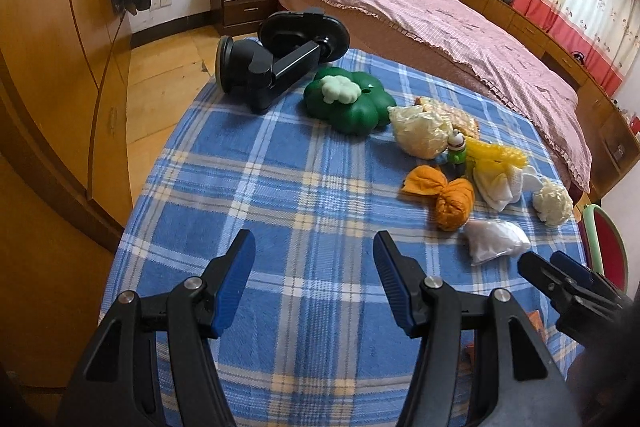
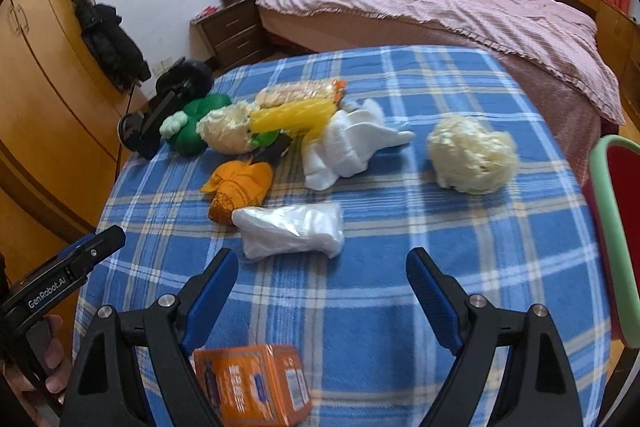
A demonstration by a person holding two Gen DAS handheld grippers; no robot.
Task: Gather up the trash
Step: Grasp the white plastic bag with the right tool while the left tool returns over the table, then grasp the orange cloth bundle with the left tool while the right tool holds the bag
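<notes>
On the blue plaid tablecloth (image 1: 248,187) lies a cluster of trash. It includes a clear white plastic bag (image 2: 292,229), a crumpled cream wad (image 2: 472,155), a white cloth (image 2: 348,147), an orange knotted bag (image 2: 240,187) and yellow netting (image 2: 292,117). My right gripper (image 2: 324,267) hovers open just short of the white bag (image 1: 496,239), with nothing between its fingers. An orange box (image 2: 252,383) lies below its left finger. To the left, my left gripper (image 1: 314,259) stands open over bare cloth, well short of the orange bag (image 1: 444,195).
A green clover-shaped container (image 1: 348,107) and a black stand (image 1: 276,59) sit at the table's far left. A small green toy (image 1: 456,151) stands among the trash. A bed (image 1: 440,11) lies beyond, a wardrobe (image 1: 60,67) at left, and a red chair (image 2: 616,227) at right.
</notes>
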